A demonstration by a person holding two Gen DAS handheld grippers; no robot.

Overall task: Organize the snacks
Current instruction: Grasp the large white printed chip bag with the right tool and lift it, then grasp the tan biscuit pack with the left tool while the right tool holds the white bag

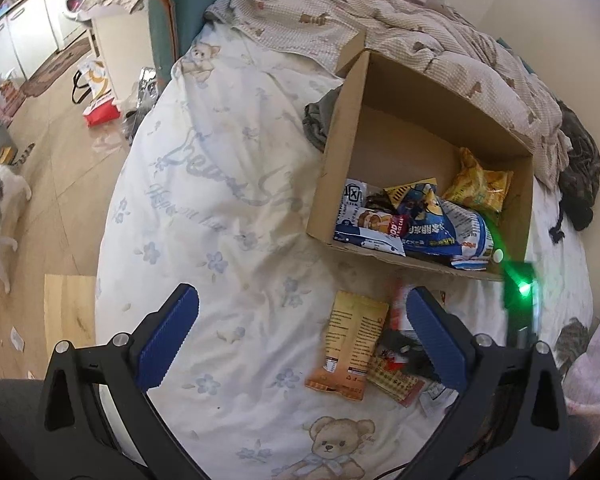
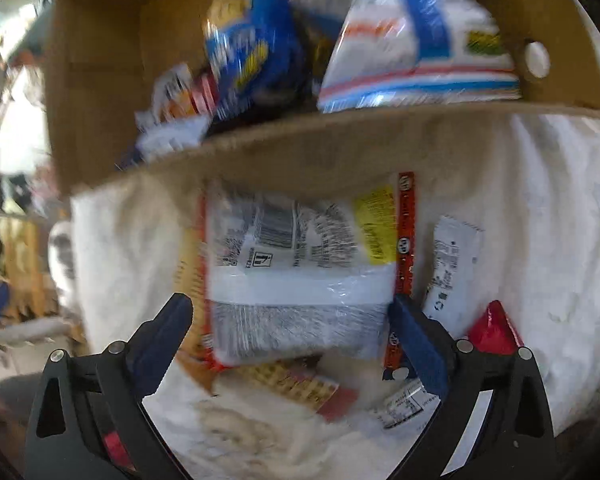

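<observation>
Snacks half boxed, a few packets left on the bed

Left of the cardboard box (image 1: pixel 328 184), the left gripper (image 1: pixel 300 340) hovers over bare quilt, jaws spread and empty. Just in front of the box, the right gripper (image 2: pixel 290 344) stands wide open around a red-edged white packet (image 2: pixel 300 264), not yet pinching. I'd lower until both pads bracket the packet's edges, then close gently, lift, and clear the box's near wall.

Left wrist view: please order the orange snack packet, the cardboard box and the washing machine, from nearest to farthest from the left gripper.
From the left gripper:
1. Orange snack packet, on the bedsheet beside the right finger.
2. Cardboard box, ahead on the bed, right of centre.
3. Washing machine, far across the room, upper left.
</observation>
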